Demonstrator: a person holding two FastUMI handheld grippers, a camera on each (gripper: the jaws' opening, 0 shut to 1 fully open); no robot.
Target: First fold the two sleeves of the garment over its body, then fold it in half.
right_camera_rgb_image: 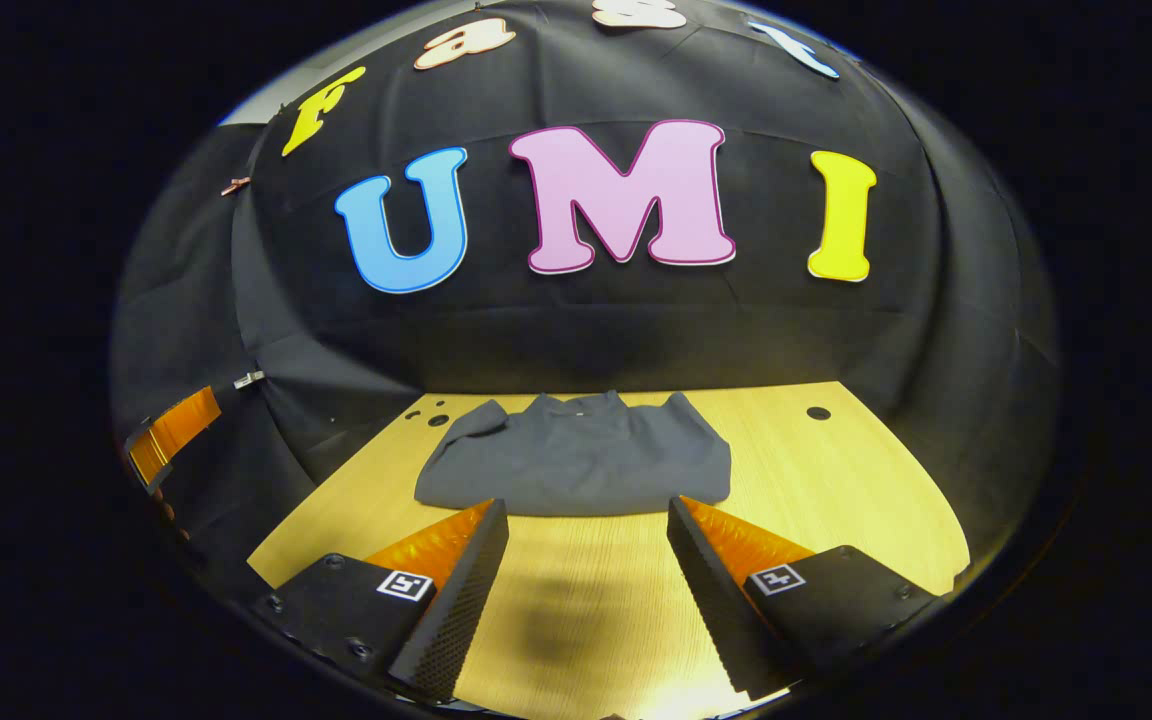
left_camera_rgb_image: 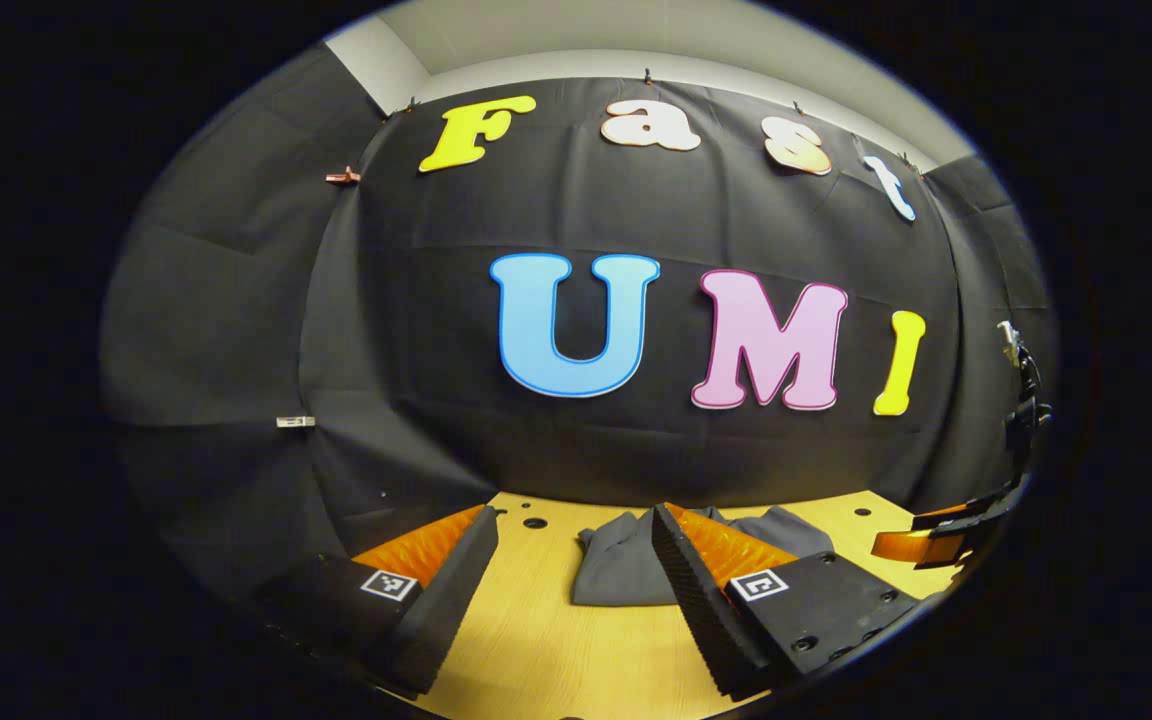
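Observation:
A dark grey garment (right_camera_rgb_image: 576, 455) lies folded into a compact rectangle on the wooden table (right_camera_rgb_image: 836, 480), near the back wall. In the left gripper view the garment (left_camera_rgb_image: 626, 565) lies ahead, partly hidden behind one finger. My left gripper (left_camera_rgb_image: 576, 590) hangs open above the table, short of the garment. My right gripper (right_camera_rgb_image: 586, 575) is open too, just in front of the garment's near edge, with nothing between its fingers. The right gripper (left_camera_rgb_image: 946, 535) also appears at the right edge of the left gripper view, and the left gripper (right_camera_rgb_image: 171, 430) at the left edge of the right gripper view.
Small round holes (right_camera_rgb_image: 818, 412) dot the table near the back corners. The black cloth wall (right_camera_rgb_image: 576, 330) closes off the table's far side and both flanks. Bare wood (right_camera_rgb_image: 586, 620) lies between the garment and the near edge.

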